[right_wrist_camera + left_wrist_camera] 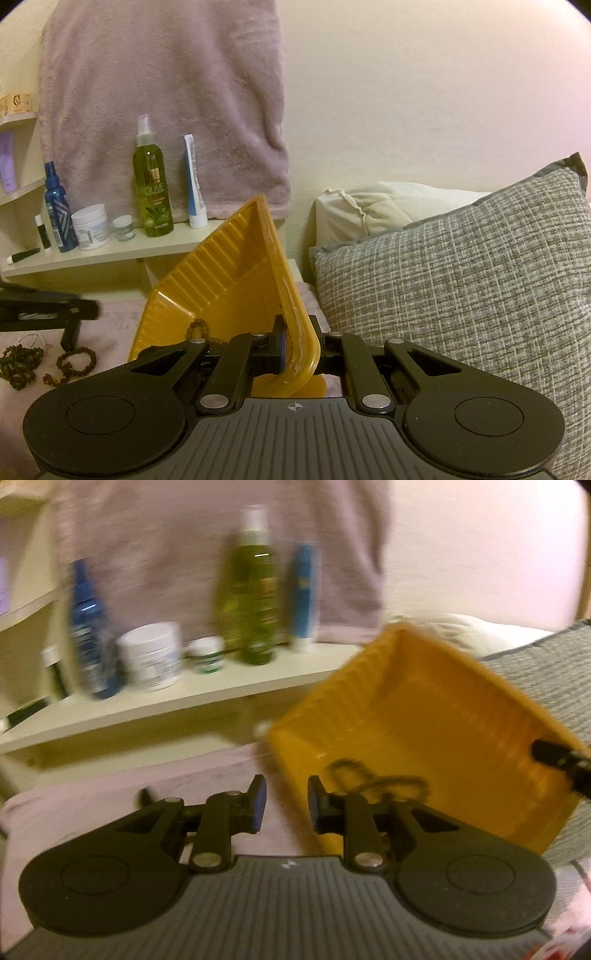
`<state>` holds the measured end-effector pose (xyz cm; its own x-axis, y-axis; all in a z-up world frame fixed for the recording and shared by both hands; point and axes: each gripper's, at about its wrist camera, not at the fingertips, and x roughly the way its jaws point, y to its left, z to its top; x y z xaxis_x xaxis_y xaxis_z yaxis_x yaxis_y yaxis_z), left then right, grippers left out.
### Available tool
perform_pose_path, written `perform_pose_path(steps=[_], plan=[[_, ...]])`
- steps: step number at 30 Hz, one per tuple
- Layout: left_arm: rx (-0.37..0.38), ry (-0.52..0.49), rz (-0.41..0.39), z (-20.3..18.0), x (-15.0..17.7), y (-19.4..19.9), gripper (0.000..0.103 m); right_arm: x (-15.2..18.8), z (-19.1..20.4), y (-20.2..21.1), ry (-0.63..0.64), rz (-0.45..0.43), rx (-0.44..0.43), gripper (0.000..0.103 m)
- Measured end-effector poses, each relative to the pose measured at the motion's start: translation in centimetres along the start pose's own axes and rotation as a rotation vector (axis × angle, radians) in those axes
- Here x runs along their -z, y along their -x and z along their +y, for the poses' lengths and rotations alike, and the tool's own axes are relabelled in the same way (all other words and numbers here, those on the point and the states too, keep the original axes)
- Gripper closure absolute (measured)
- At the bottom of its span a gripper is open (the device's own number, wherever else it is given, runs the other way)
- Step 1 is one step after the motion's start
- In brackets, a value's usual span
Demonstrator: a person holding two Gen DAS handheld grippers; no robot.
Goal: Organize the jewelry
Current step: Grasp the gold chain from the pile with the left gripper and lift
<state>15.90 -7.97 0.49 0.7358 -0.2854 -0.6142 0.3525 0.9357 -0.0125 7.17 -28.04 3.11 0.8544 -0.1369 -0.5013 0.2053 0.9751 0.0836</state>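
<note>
My right claw is clamped on the rim of the tilted tray, one bead string inside at lower centre. My left claw is apart, empty. Loose beads wait lower left. More tilt could spill that string.

Dim, warm indoor light with a pinkish cast. The left wrist view is smeared by motion blur; the right is sharp. Fisheye bending and dark corners toward 1 o'clock.
</note>
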Motion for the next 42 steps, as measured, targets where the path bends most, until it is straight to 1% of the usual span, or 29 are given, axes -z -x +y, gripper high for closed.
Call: perform_pose_path(steps=[5, 7, 10, 16, 20, 22, 25, 32, 39, 42], plan=[[-0.104, 0.081, -0.005, 4.6, 2.3, 2.0, 0.080, 0.2, -0.2, 0.0, -0.009, 0.004, 0.001, 0.093], [-0.146, 0.098, -0.011, 6.0, 3.1, 2.7, 0.079, 0.4, -0.4, 0.0, -0.013, 0.008, 0.003, 0.093], [-0.194, 0.140, -0.021, 8.2, 4.3, 3.8, 0.077, 0.7, -0.6, -0.1, -0.016, 0.014, 0.009, 0.094], [-0.292, 0.174, -0.028, 11.6, 6.8, 5.9, 0.074, 0.8, -0.7, -0.1, -0.023, 0.016, 0.009, 0.094], [-0.345, 0.183, -0.016, 13.4, 8.7, 6.7, 0.072, 0.8, -0.8, -0.2, -0.027, 0.017, 0.010, 0.094], [-0.360, 0.185, -0.013, 14.1, 9.7, 6.8, 0.072, 0.8, -0.8, -0.2, -0.029, 0.018, 0.012, 0.094], [-0.365, 0.201, -0.002, 14.5, 10.6, 6.8, 0.072, 0.8, -0.7, -0.2, -0.027, 0.017, 0.015, 0.094], [-0.354, 0.185, 0.007, 13.7, 11.9, 5.5, 0.072, 0.8, -0.6, -0.2, -0.020, 0.018, 0.016, 0.094], [-0.311, 0.225, 0.003, 13.6, 11.4, 3.8, 0.072, 0.7, -0.6, -0.3, -0.010, 0.016, 0.020, 0.094], [-0.279, 0.198, -0.022, 12.8, 10.9, 3.5, 0.072, 0.8, -0.6, -0.3, -0.009, 0.018, 0.022, 0.094]])
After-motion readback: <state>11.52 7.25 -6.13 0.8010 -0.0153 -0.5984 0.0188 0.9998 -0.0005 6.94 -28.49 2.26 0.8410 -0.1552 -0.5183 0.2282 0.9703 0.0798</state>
